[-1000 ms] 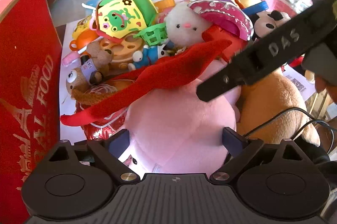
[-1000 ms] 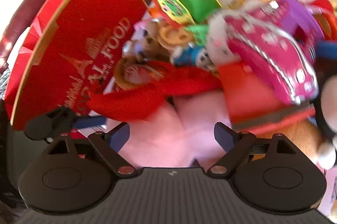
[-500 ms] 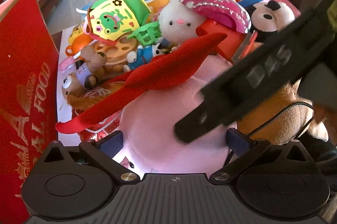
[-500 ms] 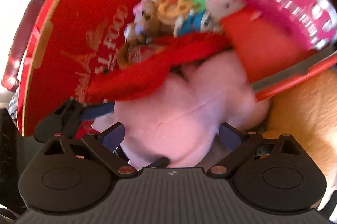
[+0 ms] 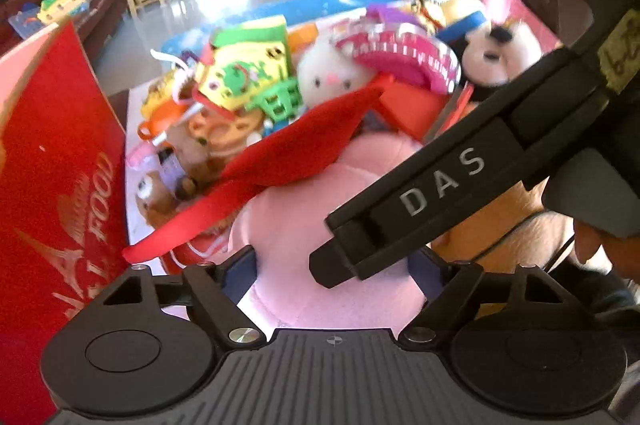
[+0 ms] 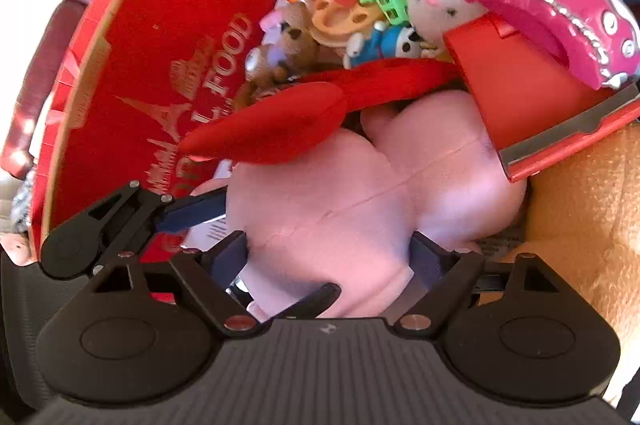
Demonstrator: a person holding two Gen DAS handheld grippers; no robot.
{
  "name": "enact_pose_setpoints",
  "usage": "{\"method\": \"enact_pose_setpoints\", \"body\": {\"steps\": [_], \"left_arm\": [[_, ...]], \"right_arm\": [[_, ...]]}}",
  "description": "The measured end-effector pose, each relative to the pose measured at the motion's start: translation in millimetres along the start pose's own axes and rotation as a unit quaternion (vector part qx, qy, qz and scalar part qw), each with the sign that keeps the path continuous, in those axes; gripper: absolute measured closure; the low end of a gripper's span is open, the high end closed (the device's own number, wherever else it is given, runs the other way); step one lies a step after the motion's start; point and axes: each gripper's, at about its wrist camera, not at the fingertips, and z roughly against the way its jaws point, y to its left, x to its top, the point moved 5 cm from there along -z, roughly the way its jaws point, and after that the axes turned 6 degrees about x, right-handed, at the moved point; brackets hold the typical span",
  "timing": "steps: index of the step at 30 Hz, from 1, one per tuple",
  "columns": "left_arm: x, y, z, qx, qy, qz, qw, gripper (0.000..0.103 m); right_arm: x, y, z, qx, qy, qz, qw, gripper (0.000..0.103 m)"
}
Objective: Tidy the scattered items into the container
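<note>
Both grippers are set around the big pink plush toy (image 6: 344, 209), which lies at the near edge of a heaped pile of toys beside the tall red box (image 6: 160, 65). In the right wrist view the right gripper (image 6: 332, 261) has its jaws wide, one finger on each flank of the pink body; they have just been closing a little and look to be pressing into the soft sides, so I judge this a grip taking hold on the plush. The left gripper (image 5: 334, 265) also straddles the toy, jaws apart and just narrowed, though whether its pads press the plush is hard to say. A red cloth strip (image 5: 288, 153) drapes across the toy's top, and a red tray (image 6: 532, 97) leans on its far side. The step in hand is the two-handed pickup; next comes a firm squeeze, a lift clear of strip and tray, then a swing left toward the red box.
</note>
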Motion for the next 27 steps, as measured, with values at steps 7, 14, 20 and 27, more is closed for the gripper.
{"method": "enact_pose_setpoints", "body": {"steps": [7,14,20,27], "left_arm": [[36,9,57,-0.027,-0.086,0.006,0.9959,0.035],[62,14,36,0.025,-0.084,-0.026,0.9958,0.033],[30,44,31,0.049,-0.054,0.002,0.9973,0.021],[-20,74,31,0.064,-0.008,0.05,0.9966,0.011]], "right_arm": [[5,20,41,0.066,-0.017,-0.005,0.998,0.016],[42,38,60,0.084,-0.095,0.035,0.991,0.033],[40,5,55,0.055,-0.09,0.006,0.994,0.03],[7,-20,34,0.008,-0.041,0.008,0.999,0.025]]}}
